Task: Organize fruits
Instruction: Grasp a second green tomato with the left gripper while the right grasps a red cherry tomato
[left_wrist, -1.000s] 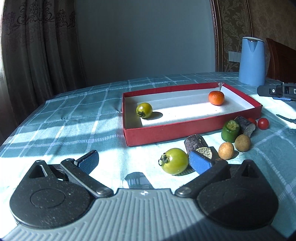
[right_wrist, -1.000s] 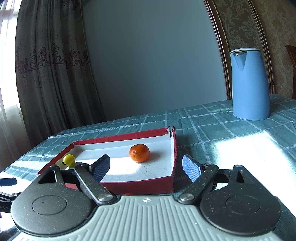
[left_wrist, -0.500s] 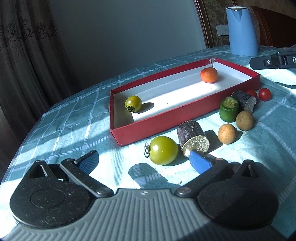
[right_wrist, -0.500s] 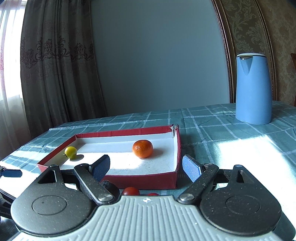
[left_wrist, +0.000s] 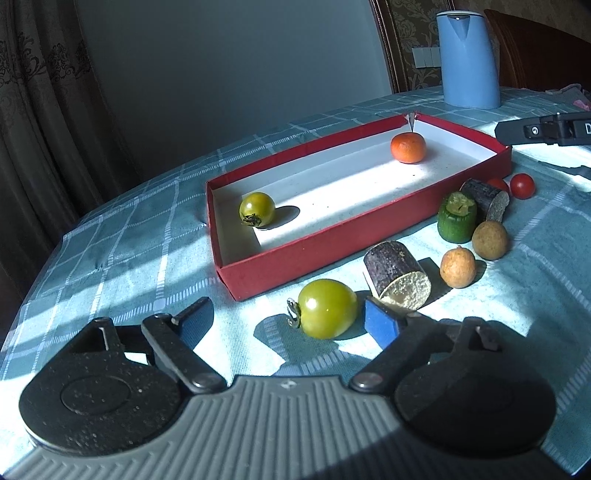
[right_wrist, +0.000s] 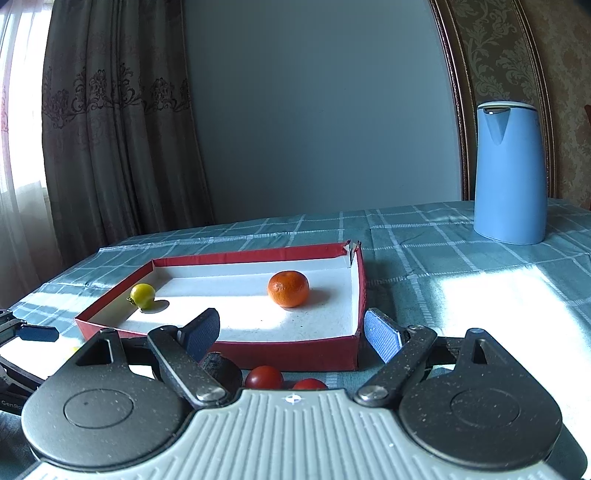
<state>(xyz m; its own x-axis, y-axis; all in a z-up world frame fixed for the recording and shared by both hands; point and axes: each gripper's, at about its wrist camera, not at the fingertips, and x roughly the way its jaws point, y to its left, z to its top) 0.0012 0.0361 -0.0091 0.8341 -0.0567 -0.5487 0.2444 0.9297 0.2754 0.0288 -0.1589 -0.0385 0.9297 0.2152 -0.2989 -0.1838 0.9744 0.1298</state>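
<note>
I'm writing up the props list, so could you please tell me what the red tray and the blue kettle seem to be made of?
Red tray: probably cardboard, red matte paper outside, white lining; one far corner is torn and its edges are thin and folded.
Blue kettle: looks like smooth moulded plastic, satin finish with soft highlights; painted metal cannot be ruled out.

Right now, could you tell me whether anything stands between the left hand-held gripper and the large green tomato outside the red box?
Nothing visible does: the large green tomato lies between the open left hand-held gripper fingers, beside the right one.
</note>
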